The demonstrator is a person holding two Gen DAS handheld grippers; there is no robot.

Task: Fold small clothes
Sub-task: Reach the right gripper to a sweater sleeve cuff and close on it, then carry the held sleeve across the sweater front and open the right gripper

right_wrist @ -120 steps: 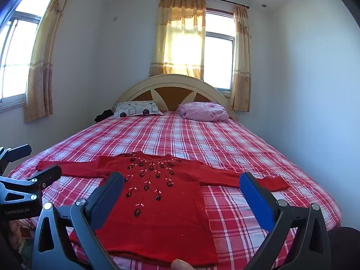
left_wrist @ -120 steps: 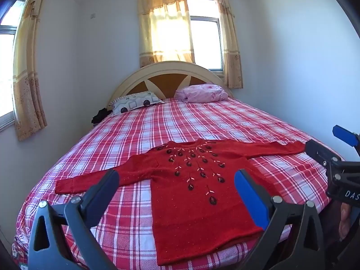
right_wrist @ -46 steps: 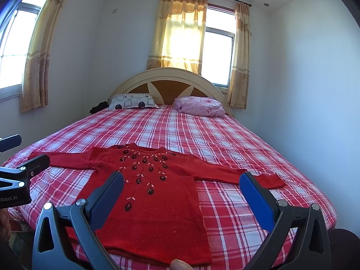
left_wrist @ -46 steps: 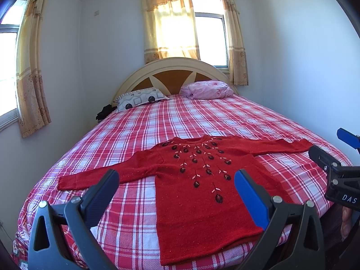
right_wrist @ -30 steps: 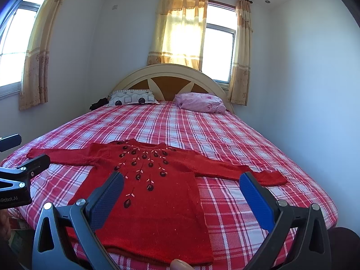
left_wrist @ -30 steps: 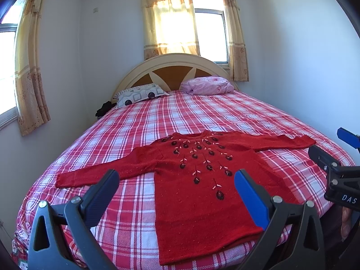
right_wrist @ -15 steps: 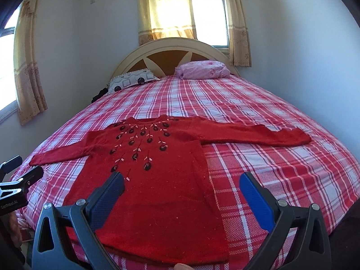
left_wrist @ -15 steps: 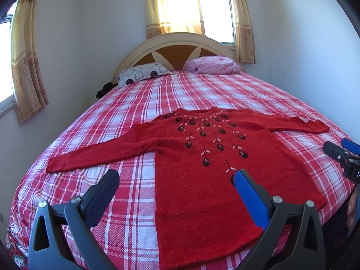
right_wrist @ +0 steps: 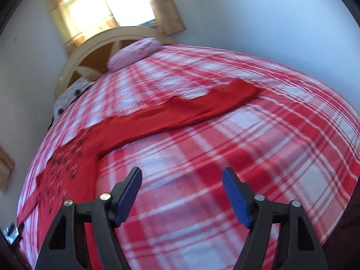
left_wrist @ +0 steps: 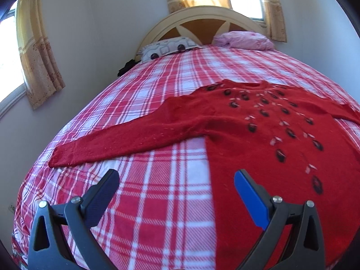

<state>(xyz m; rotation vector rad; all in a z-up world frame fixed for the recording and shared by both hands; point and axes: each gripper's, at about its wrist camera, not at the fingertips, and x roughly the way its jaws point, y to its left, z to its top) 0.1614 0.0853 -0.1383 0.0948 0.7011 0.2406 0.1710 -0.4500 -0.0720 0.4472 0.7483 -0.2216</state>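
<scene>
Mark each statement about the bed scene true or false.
1. The red sweater lies flat on the plaid bedspread, sleeves spread. True.
2. The left gripper clamps a sleeve. False: its fingers stand open, empty.
3. A pink pillow lies by the headboard. True.
4. The sweater is already folded in half. False: it is unfolded.
5. The right gripper holds the cuff. False: nothing between its fingers; they have just been closing.

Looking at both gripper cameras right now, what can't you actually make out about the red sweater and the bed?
- Red sweater hem: left wrist view, cut off by the bottom edge and hidden behind the left gripper.
- Its far sleeve end: left wrist view, cut off by the right edge.
- Sweater decorations: right wrist view, smeared by motion blur.
- Dark thing beside the patterned pillow: too small to identify.
</scene>
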